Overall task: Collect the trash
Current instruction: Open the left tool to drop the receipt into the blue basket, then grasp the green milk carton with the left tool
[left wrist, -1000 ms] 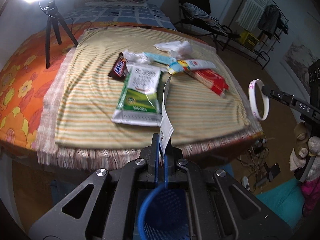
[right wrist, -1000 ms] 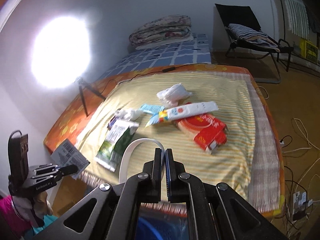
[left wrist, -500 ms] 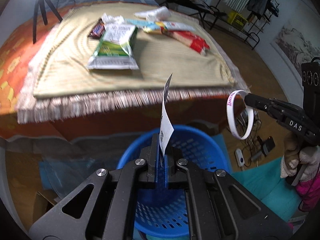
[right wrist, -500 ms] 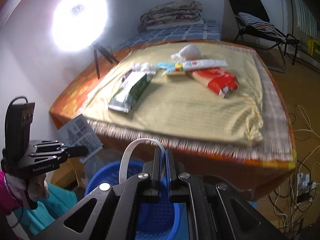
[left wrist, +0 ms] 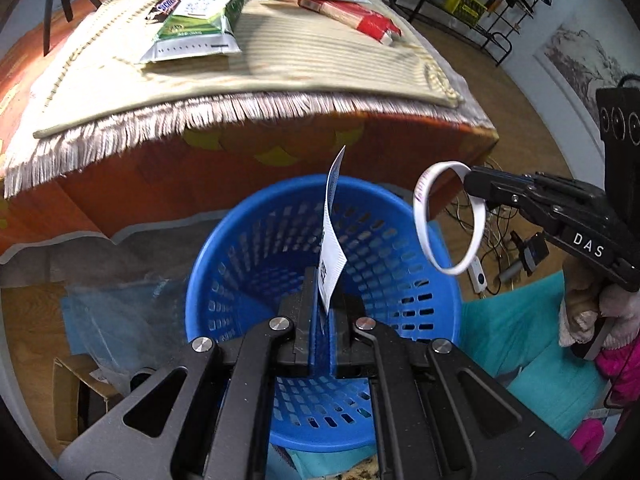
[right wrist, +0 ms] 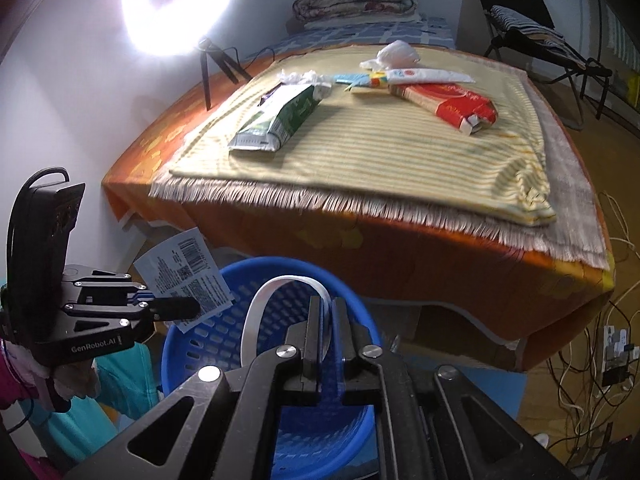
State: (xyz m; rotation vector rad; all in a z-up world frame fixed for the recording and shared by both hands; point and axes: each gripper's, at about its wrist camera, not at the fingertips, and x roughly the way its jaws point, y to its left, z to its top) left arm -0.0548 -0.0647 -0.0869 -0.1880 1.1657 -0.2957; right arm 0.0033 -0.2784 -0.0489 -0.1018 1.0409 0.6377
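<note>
Over the blue basket (left wrist: 320, 360), both your grippers carry trash.

Your left gripper (left wrist: 323, 300) has its fingers parted a little around a printed paper label (left wrist: 331, 236); the label leans on the left finger, and you cannot tell whether it is truly pinched. Your right gripper (right wrist: 327, 312) is nearly closed on a white wristband (right wrist: 256, 308), whose loop stands up above the fingers and hangs over the basket's rim in the left view. Just beyond the basket stands the bed (right wrist: 400, 264) with its orange cover and a striped fringed blanket (right wrist: 400, 140). On the blanket lie a green-and-white pouch (right wrist: 280, 116), a chocolate bar (left wrist: 164, 7), a red carton (right wrist: 456, 104), a white tube-like wrapper (right wrist: 424, 76) and crumpled tissue (right wrist: 396, 53), all well apart from both grippers. A ring light (right wrist: 176, 4) on a tripod glows at the far left.
</note>
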